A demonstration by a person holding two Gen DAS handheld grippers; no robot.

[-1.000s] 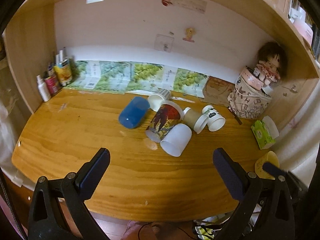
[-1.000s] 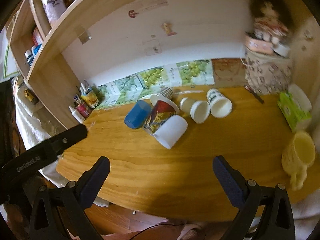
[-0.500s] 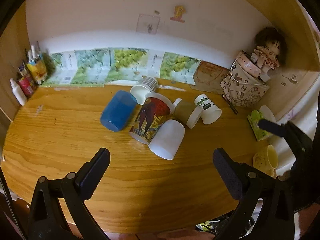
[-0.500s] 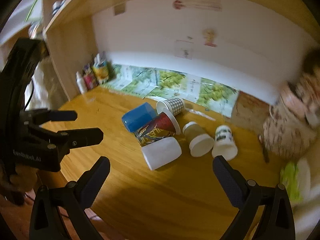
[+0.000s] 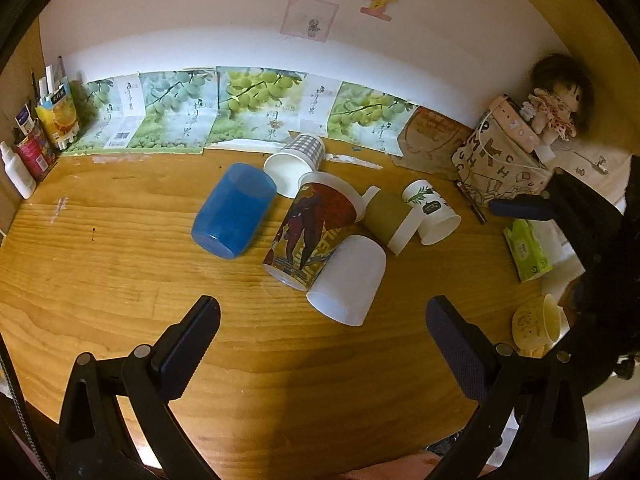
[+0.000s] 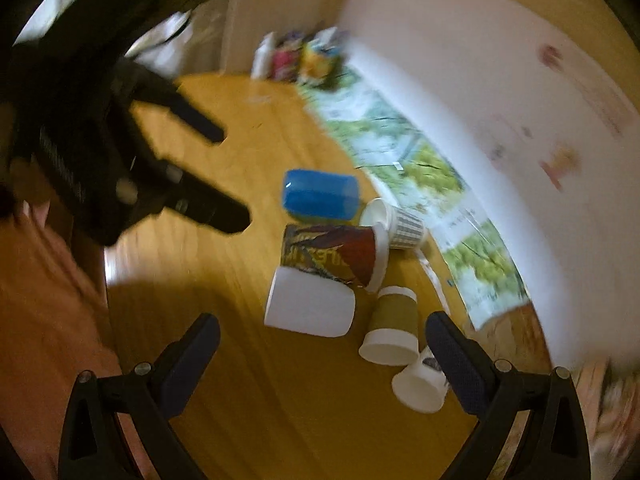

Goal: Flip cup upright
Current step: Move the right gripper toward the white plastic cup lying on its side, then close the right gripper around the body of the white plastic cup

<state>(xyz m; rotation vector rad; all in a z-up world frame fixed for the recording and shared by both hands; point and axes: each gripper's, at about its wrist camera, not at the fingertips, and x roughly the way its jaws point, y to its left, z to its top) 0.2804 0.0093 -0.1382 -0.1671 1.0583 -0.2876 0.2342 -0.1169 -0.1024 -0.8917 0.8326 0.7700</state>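
Far left, by the side wall of the desk (image 5: 120,280): note a row of small bottles (image 5: 24,152), well apart from the rest. Next, find the blue plastic cup (image 5: 234,210) on its side, what looks like its closed end toward the left wrist camera, just beside the heap. Behind and right of it, see the checked paper cup (image 5: 298,156), mouth forward, touching the tall printed paper cup (image 5: 314,226), also tipped over. Against that one, spot the white plastic cup (image 5: 348,280), on its side and nearest the left tool (image 5: 323,312). Further right, count an olive-banded paper cup (image 5: 390,220) and a small leaf-print paper cup (image 5: 434,212), both lying down and touching. Past those, pass over a green tissue pack (image 5: 528,250) and a yellow mug (image 5: 536,322) at the desk edge.

Nothing upright in the heap yet. Nothing held either: left tool spread wide over bare desk in front of the heap, right tool (image 6: 323,324) spread wide too, aimed at the heap's right end through a blurred view.

Expect very little weight anywhere. Treat the paper cups as thin and easily crushed, the plastic ones as stiffer but slick and prone to rolling. Probably best to pinch across the wall near the stiffer base, gently. Start with the white or blue cup, clear on most sides. Mind nudging the neighbours.
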